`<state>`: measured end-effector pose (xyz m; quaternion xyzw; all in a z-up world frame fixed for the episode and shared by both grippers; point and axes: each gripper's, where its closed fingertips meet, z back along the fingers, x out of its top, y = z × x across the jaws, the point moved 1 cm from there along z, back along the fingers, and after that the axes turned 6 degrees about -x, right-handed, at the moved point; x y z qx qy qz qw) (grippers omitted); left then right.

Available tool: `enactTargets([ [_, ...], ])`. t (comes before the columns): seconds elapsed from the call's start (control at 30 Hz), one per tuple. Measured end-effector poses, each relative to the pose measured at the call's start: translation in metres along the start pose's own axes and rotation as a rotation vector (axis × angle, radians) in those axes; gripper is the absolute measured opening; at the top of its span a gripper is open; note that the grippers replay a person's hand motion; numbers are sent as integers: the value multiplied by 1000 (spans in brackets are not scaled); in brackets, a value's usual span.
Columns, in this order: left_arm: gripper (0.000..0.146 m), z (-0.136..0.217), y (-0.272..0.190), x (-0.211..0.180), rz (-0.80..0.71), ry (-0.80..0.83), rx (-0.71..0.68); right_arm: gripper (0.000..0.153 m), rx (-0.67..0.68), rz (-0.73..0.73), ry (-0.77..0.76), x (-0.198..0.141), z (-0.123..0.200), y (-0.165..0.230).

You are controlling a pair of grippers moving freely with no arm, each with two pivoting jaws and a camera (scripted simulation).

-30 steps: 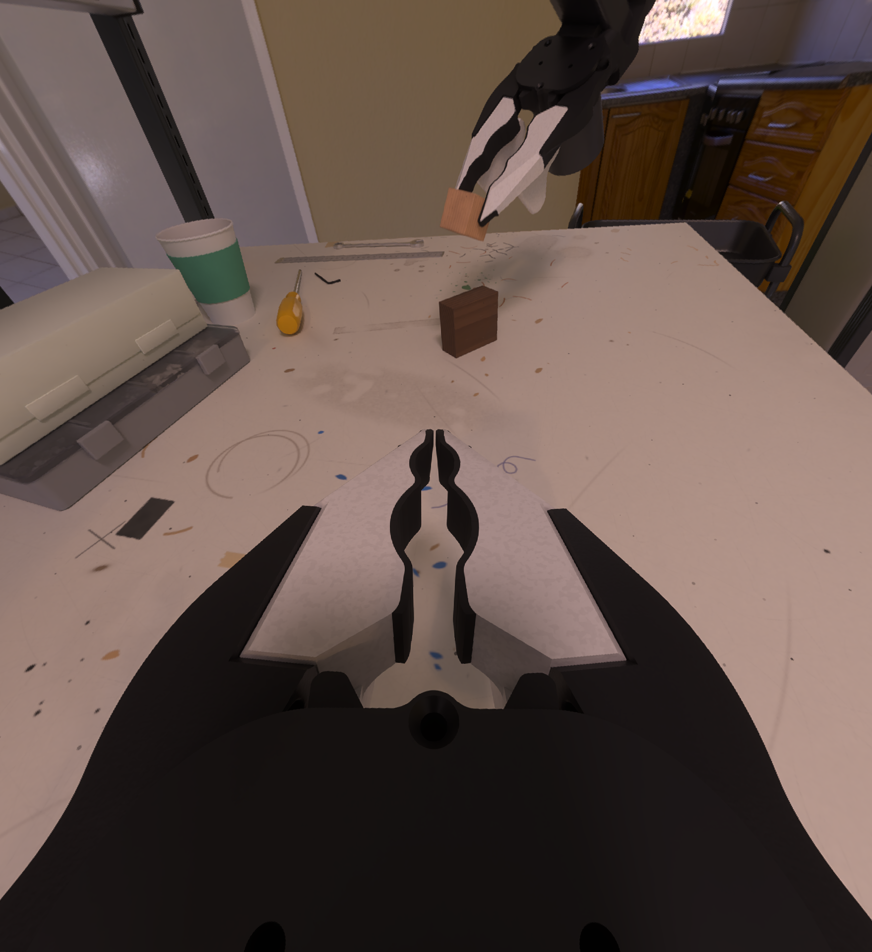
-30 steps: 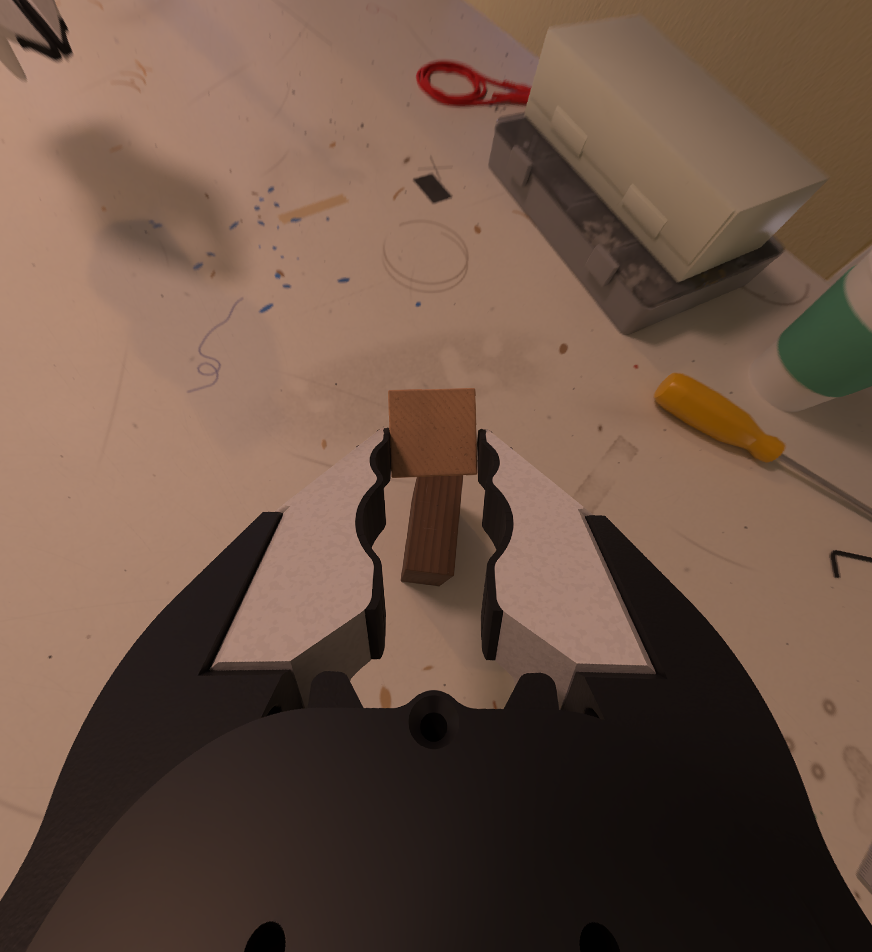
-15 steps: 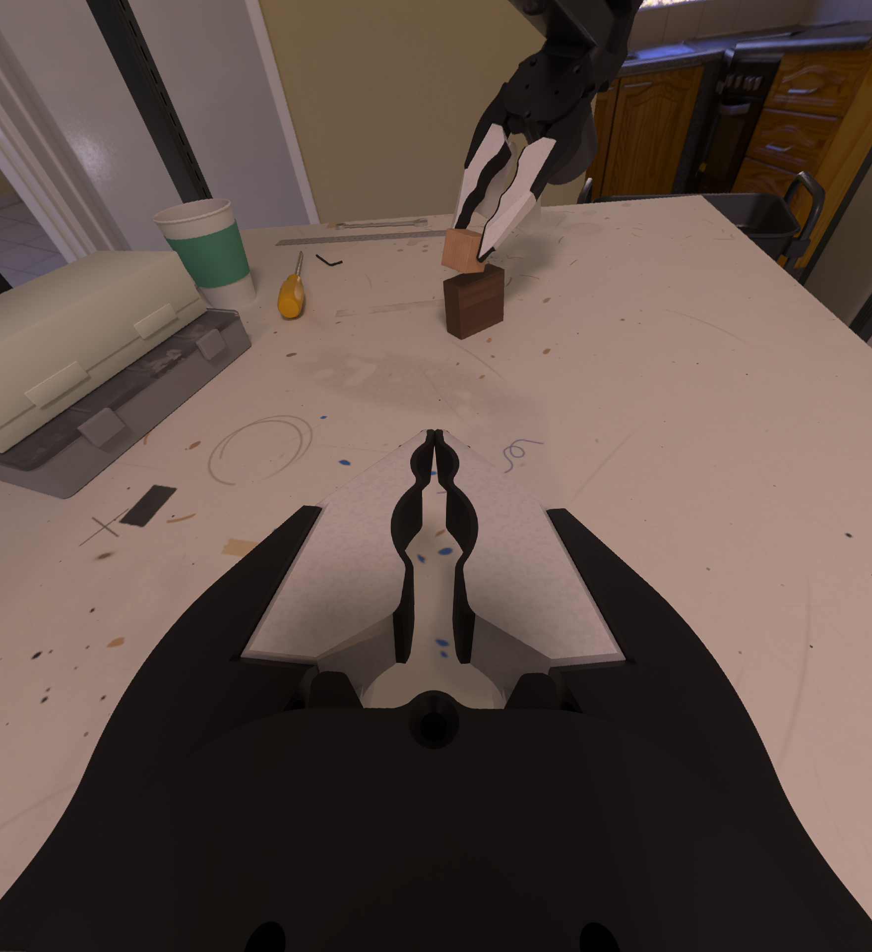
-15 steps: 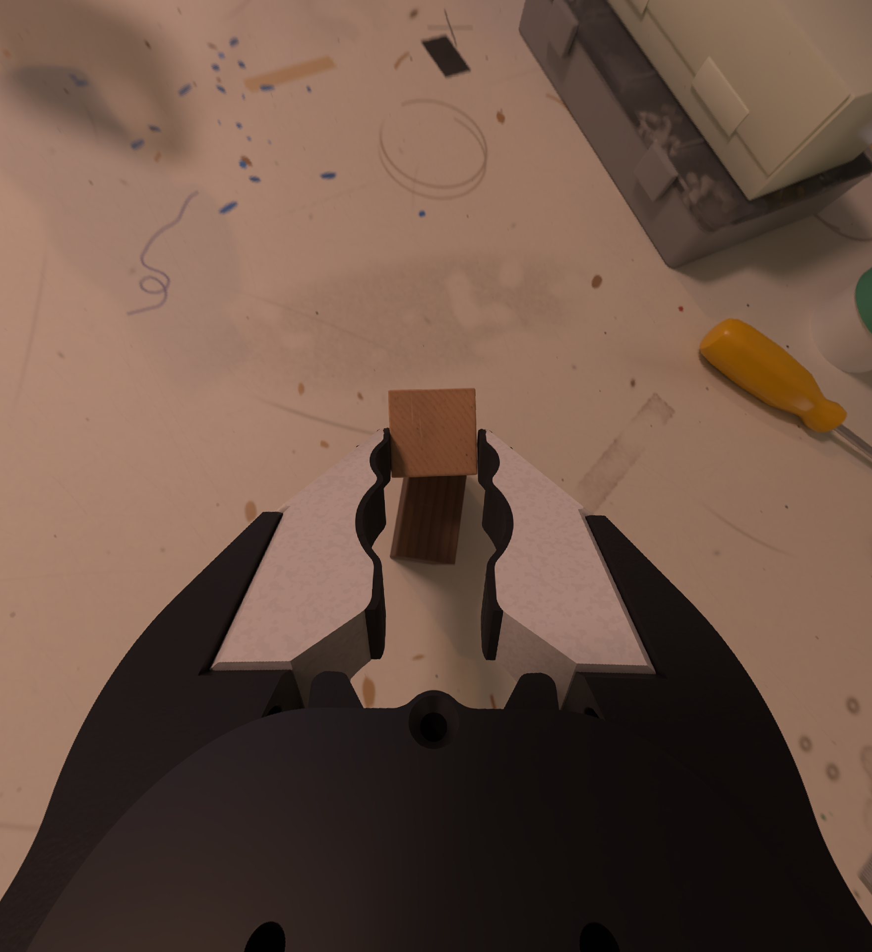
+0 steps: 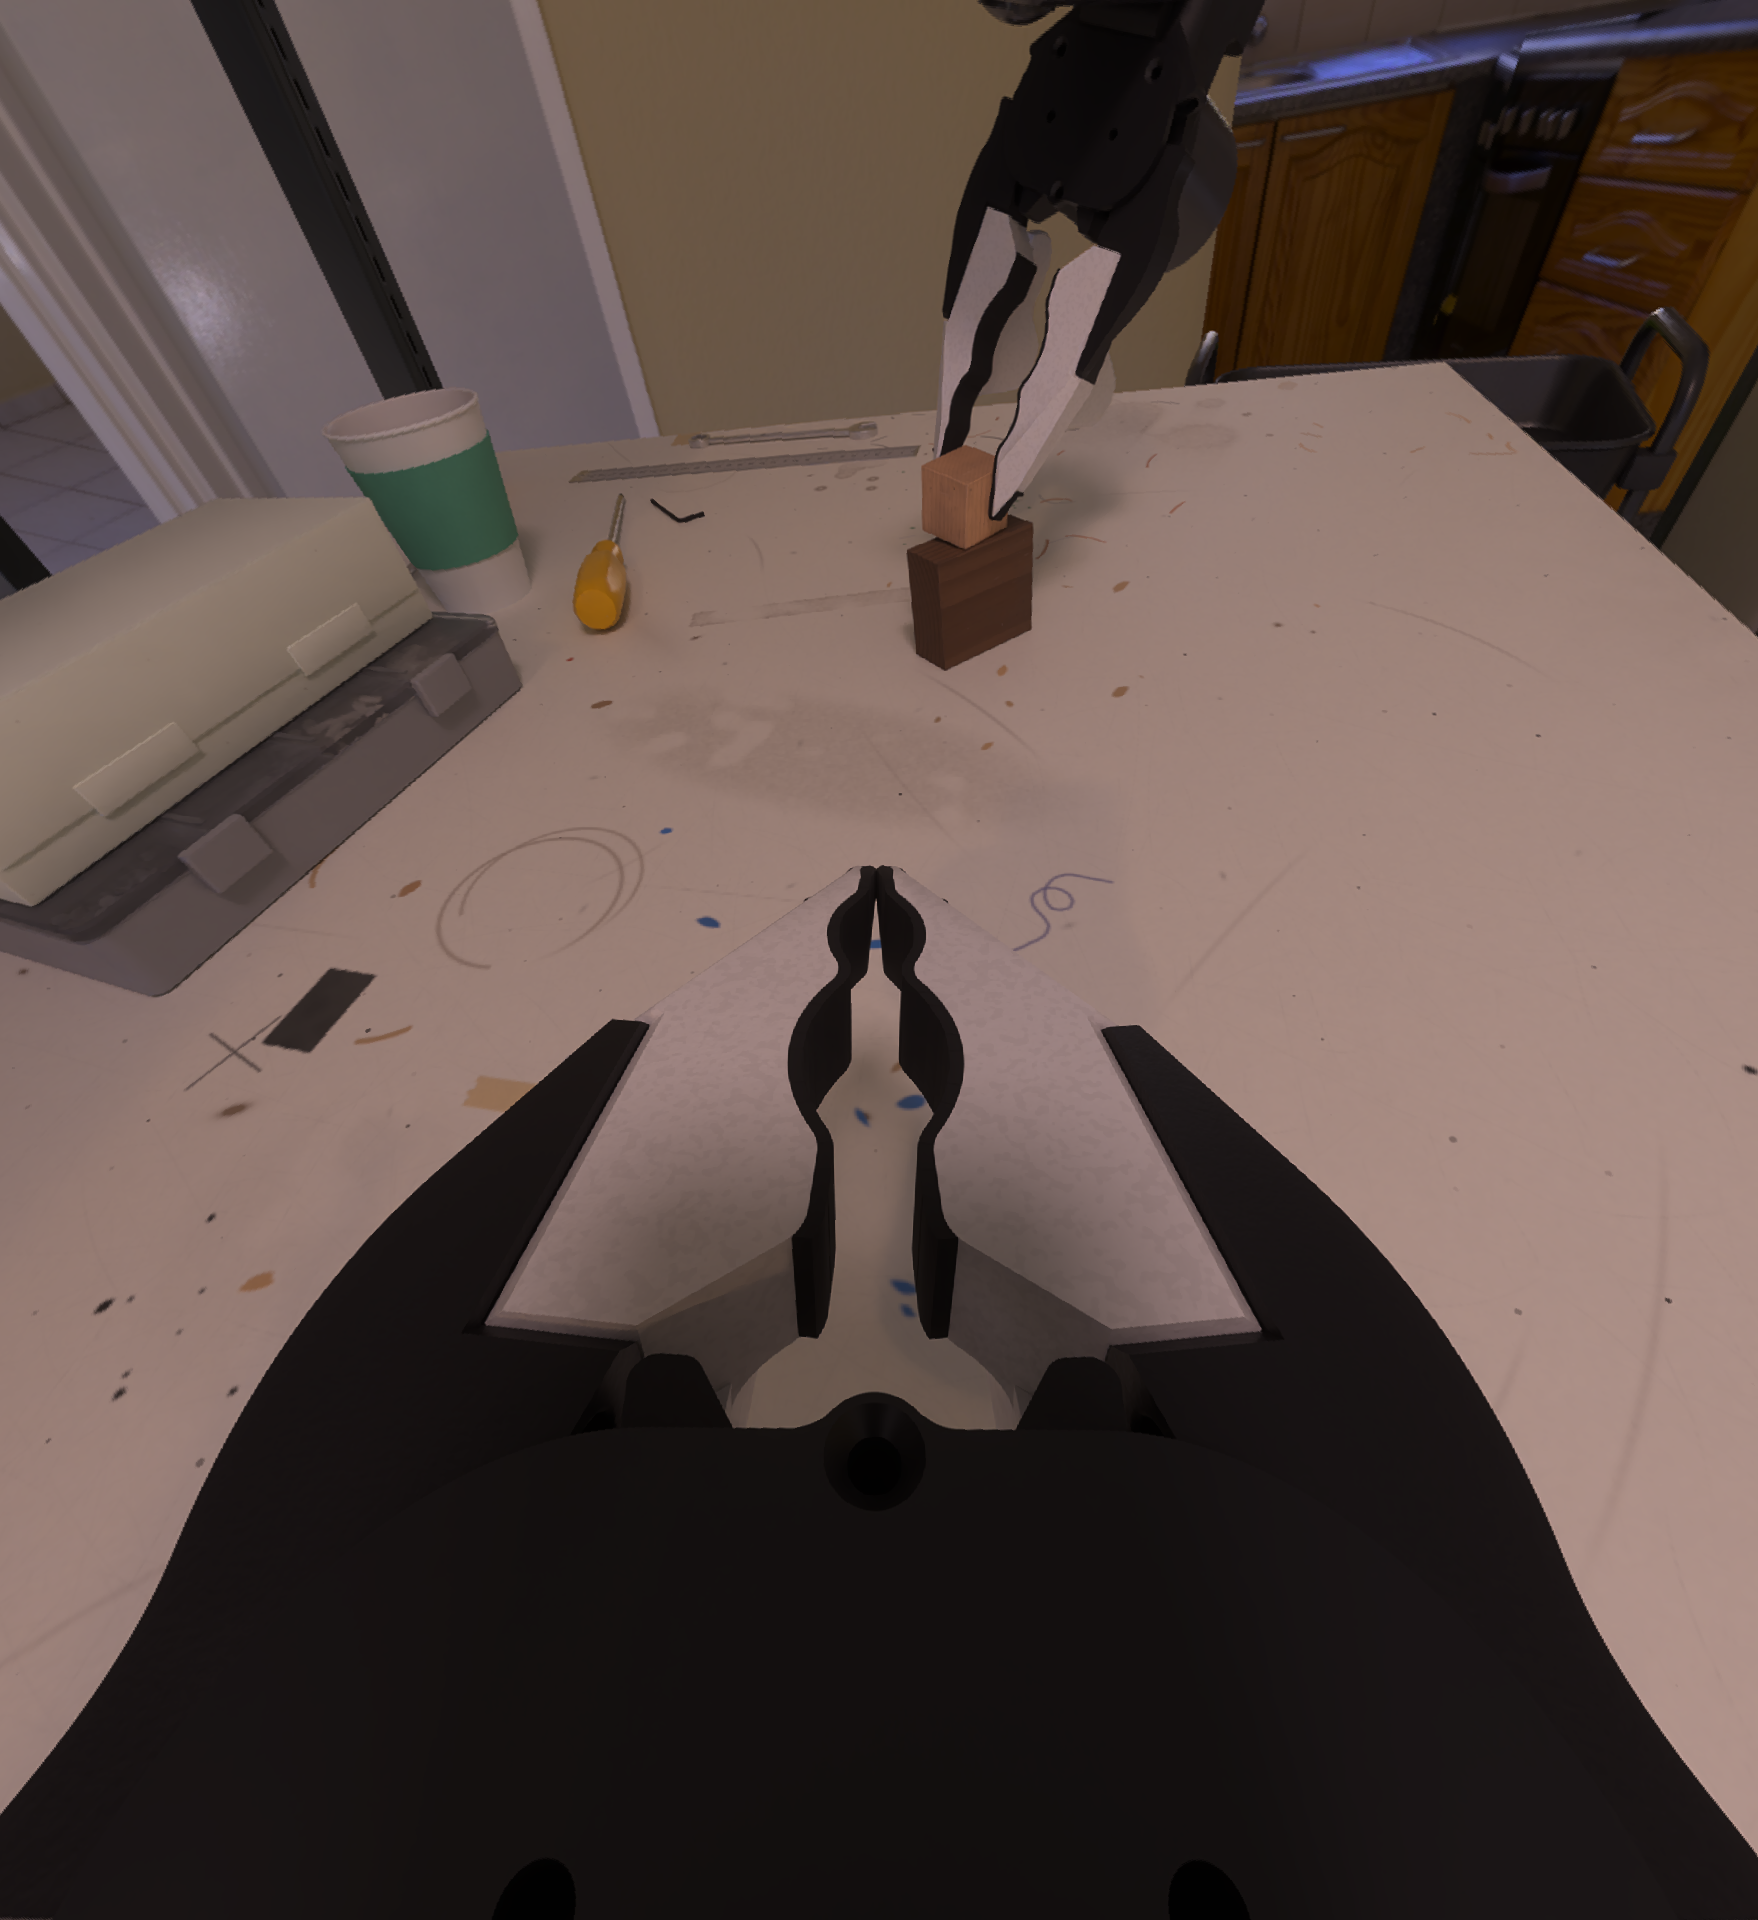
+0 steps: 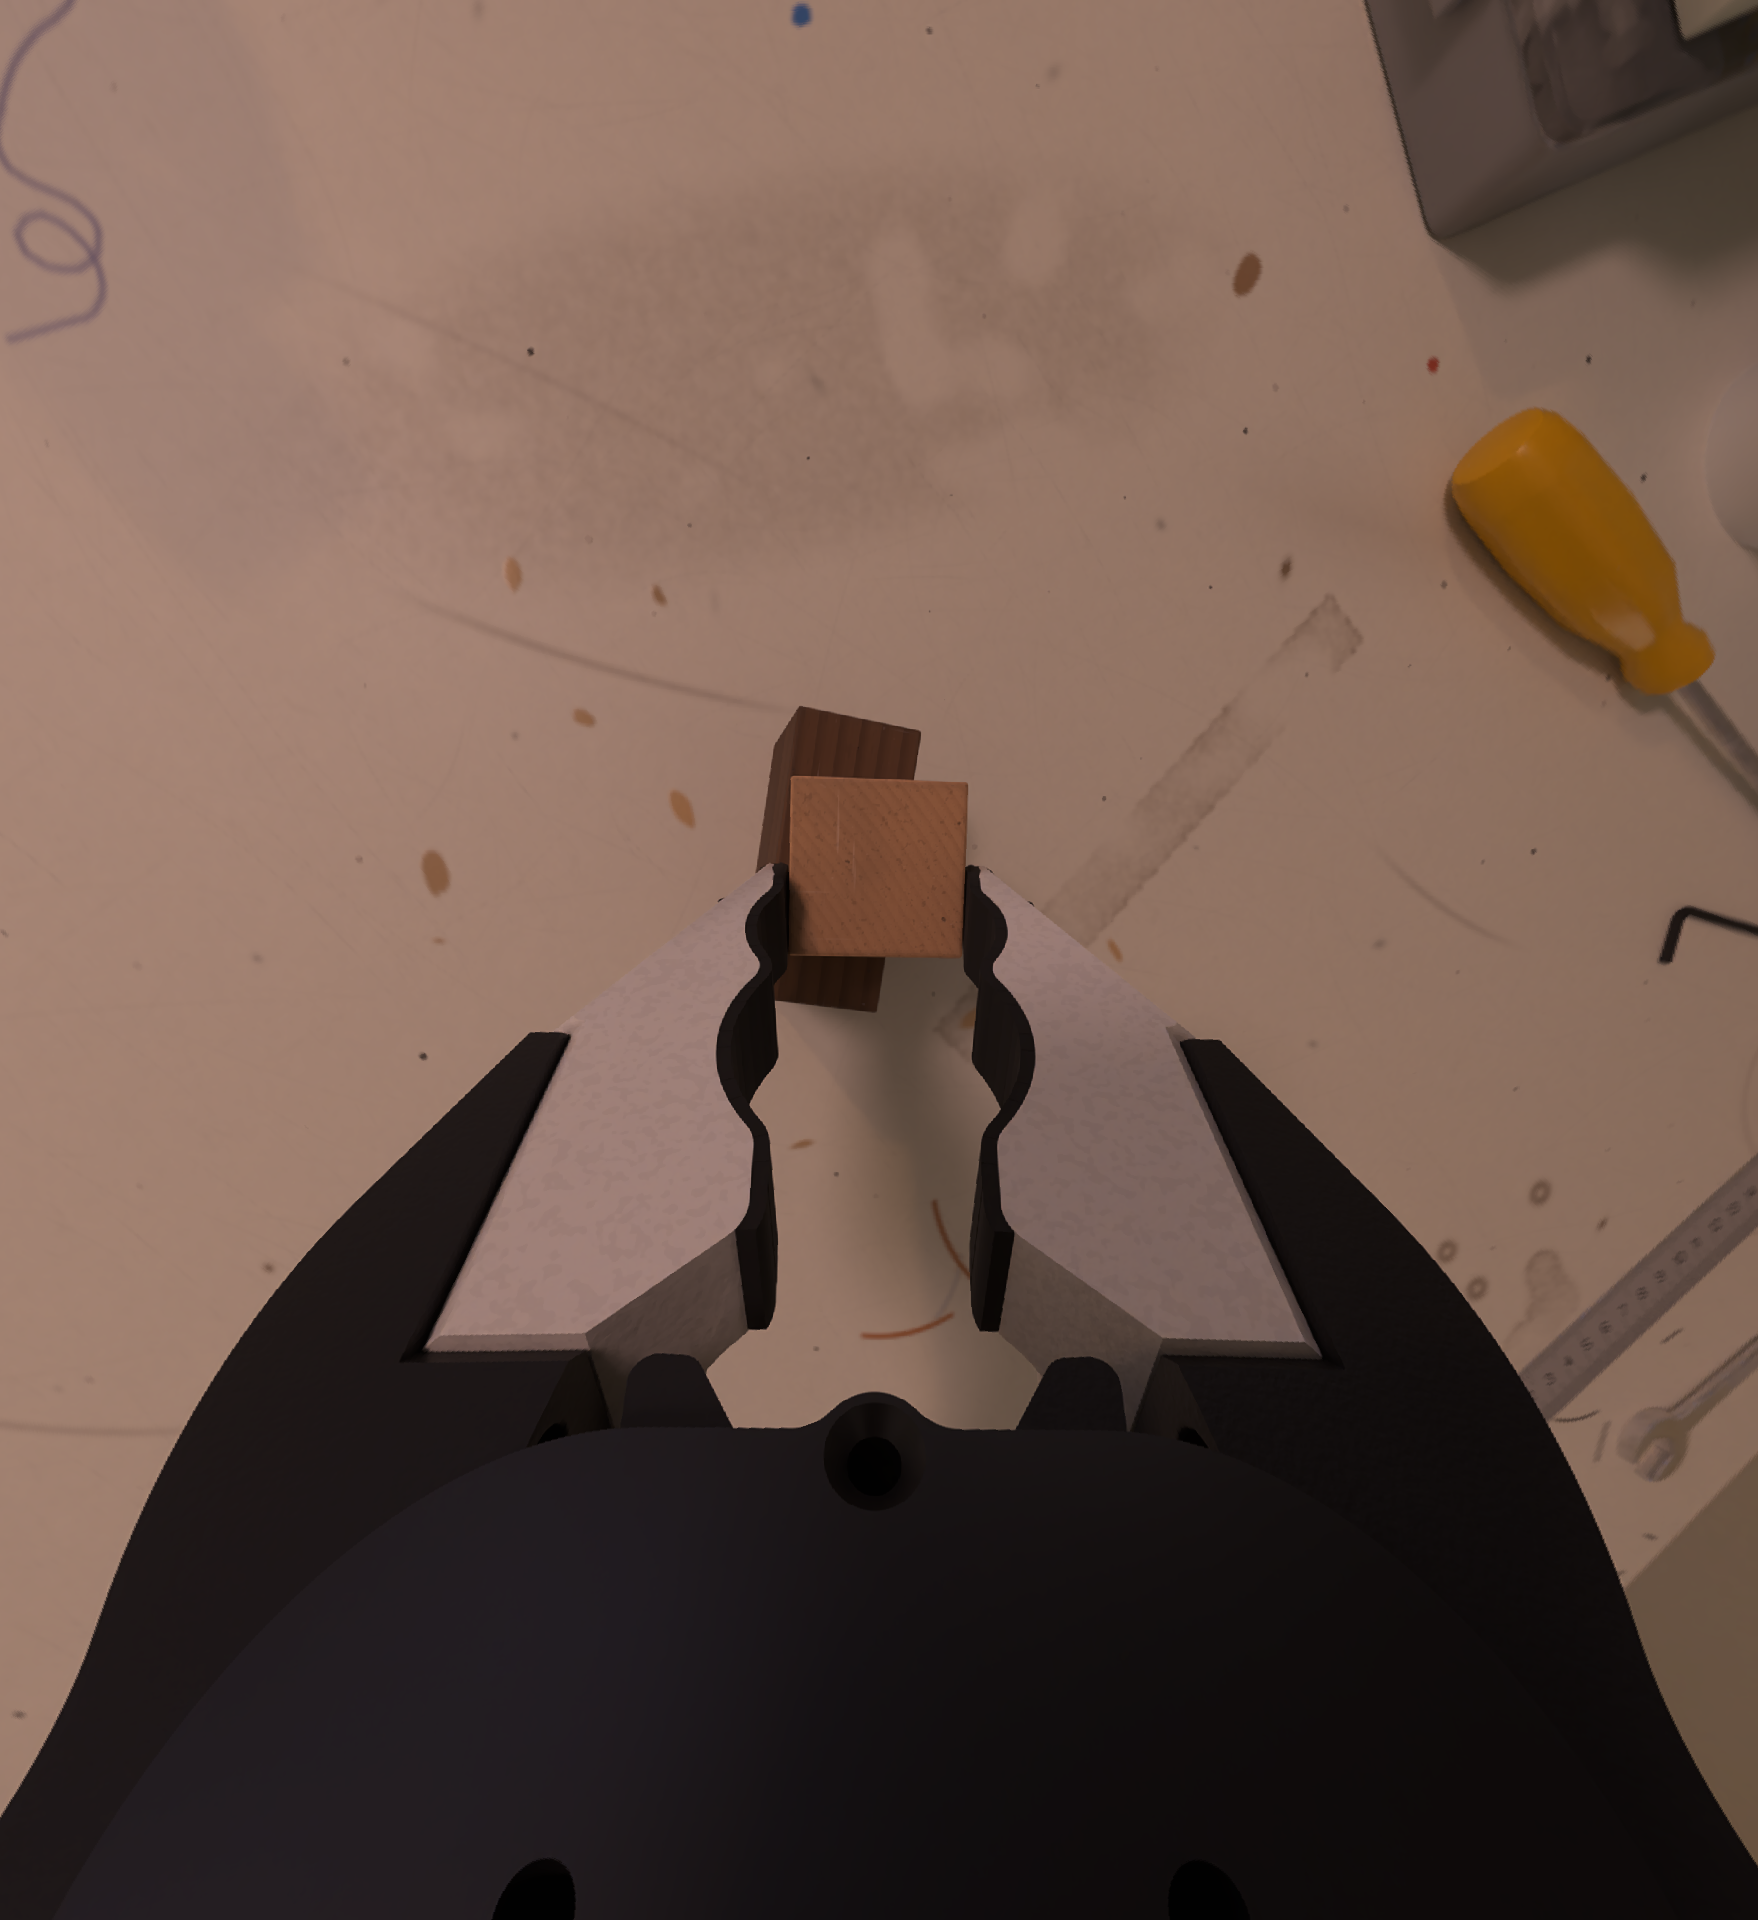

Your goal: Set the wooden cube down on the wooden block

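Observation:
The light wooden cube (image 6: 875, 868) is held between the fingertips of my right gripper (image 6: 875, 904), which points down from above. The dark wooden block (image 6: 844, 743) stands directly under it, mostly hidden by the cube. In the left wrist view, the cube (image 5: 958, 497) sits at the top face of the block (image 5: 970, 605), seemingly touching it and offset toward the block's far left edge. The right gripper (image 5: 974, 486) still clamps it there. My left gripper (image 5: 875, 873) is shut and empty, low over the table (image 5: 1374, 831), well short of the block.
A yellow-handled screwdriver (image 5: 600, 587), a green-banded paper cup (image 5: 433, 499) and a cream-lidded grey case (image 5: 148, 686) lie left of the block. A black hex key (image 5: 677, 511) and a steel ruler (image 5: 750, 464) lie behind. A black bin (image 5: 1561, 405) hangs at the table's far right edge.
My right gripper has come down with the cube, from well above the block to its top face. My left gripper stayed shut and drew back slightly.

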<state>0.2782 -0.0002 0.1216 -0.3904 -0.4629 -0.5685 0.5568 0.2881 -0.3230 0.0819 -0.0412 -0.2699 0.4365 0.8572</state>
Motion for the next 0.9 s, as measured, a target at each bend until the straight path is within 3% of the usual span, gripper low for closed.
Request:
enactTargets([
  [0.23, 0, 3, 4, 1, 16, -5, 20, 33, -37, -135, -13, 1, 0, 2],
  [0.43, 0, 3, 6, 0, 16, 2, 31, 37, -85, -91, -8, 2, 2, 5],
  [0.6, 0, 5, 9, -1, 26, 3, 40, 42, -111, -75, -79, 23, 32, 1],
  [0.73, 0, 7, 12, 1, 33, -5, 52, 43, -145, -111, -264, 64, 63, 6],
  [0.9, 0, 13, 20, 7, 57, -55, 96, 42, -162, -288, -680, 133, 96, 29],
])
